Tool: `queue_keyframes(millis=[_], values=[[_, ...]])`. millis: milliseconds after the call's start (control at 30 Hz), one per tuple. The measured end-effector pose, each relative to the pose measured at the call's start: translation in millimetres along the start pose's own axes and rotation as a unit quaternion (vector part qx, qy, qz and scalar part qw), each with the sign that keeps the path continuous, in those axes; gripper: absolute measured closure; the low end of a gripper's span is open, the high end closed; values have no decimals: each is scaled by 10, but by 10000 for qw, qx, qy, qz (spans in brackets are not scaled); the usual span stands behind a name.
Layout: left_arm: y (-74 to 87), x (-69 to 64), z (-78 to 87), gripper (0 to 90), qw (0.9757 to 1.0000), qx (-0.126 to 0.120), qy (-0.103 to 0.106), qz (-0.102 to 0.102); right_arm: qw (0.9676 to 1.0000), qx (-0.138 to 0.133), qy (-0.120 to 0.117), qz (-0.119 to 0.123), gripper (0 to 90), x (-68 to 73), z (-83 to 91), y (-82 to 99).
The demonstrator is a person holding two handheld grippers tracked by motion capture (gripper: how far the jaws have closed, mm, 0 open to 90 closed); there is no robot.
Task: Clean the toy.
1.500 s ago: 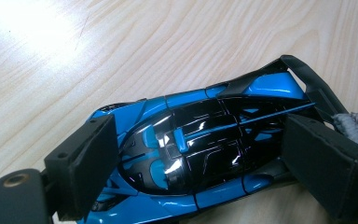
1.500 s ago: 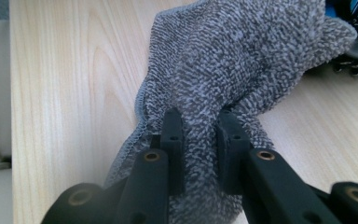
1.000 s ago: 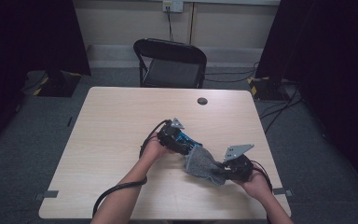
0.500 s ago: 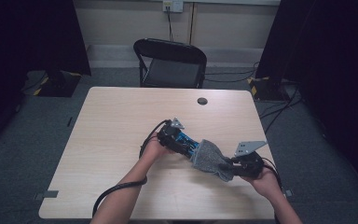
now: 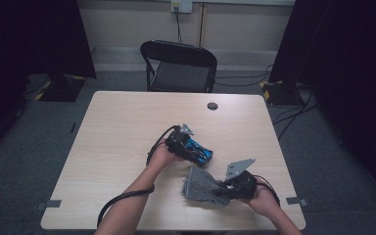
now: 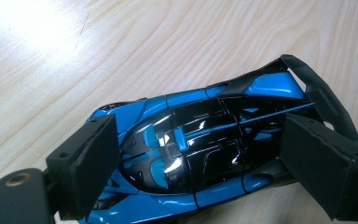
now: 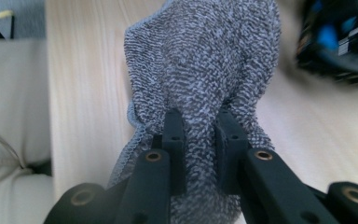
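A blue and black toy car (image 6: 200, 149) lies on the light wooden table (image 5: 117, 127). My left gripper (image 6: 200, 163) is shut on it, one black pad on each flank. In the high view that gripper (image 5: 192, 148) and the car (image 5: 203, 155) are near the table's middle. A grey knitted cloth (image 7: 205, 60) is bunched between the narrow jaws of my right gripper (image 7: 200, 140). The high view has the cloth (image 5: 200, 186) resting on the table just in front of the car and a little apart from it, with the right gripper (image 5: 226, 190) at its right end, near the front edge.
A black folding chair (image 5: 178, 66) stands behind the far edge of the table. A small dark round cap (image 5: 212, 105) sits in the tabletop toward the back. Cables trail over the floor at the right, and the left gripper's cable runs along the forearm.
My right gripper swung right with the cloth, then came back left and nearer the front edge. The cloth now lies apart from the car. The left gripper and the car stayed put.
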State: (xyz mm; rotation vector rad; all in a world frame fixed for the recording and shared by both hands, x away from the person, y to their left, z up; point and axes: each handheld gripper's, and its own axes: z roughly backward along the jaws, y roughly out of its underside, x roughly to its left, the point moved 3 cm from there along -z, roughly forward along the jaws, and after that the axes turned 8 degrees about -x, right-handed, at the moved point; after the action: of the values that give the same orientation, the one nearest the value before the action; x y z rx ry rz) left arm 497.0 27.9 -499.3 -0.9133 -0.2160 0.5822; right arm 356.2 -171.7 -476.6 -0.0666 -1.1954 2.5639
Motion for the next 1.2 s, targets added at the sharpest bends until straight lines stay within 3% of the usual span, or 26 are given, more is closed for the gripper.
queue_keyframes(millis=[100,167,333,667,1067,1200], values=[[1,1,0,121,10000,-21,-9,-5,9998,156,-53,-59,771,-55,-109,45],[0,0,-1,121,10000,-22,-7,7,9998,179,66,-94,770,-127,-128,59],[4,-2,1,121,10000,-27,-11,6,9983,219,289,-463,766,-397,-96,112],[9,-1,6,123,10000,-34,-15,7,9937,580,756,-596,766,-719,-9,124],[13,-2,13,128,10000,-51,-30,11,9848,706,1383,-779,766,-987,112,177],[16,-1,16,131,10000,-56,-25,4,9800,627,1653,-909,767,-1052,171,231]])
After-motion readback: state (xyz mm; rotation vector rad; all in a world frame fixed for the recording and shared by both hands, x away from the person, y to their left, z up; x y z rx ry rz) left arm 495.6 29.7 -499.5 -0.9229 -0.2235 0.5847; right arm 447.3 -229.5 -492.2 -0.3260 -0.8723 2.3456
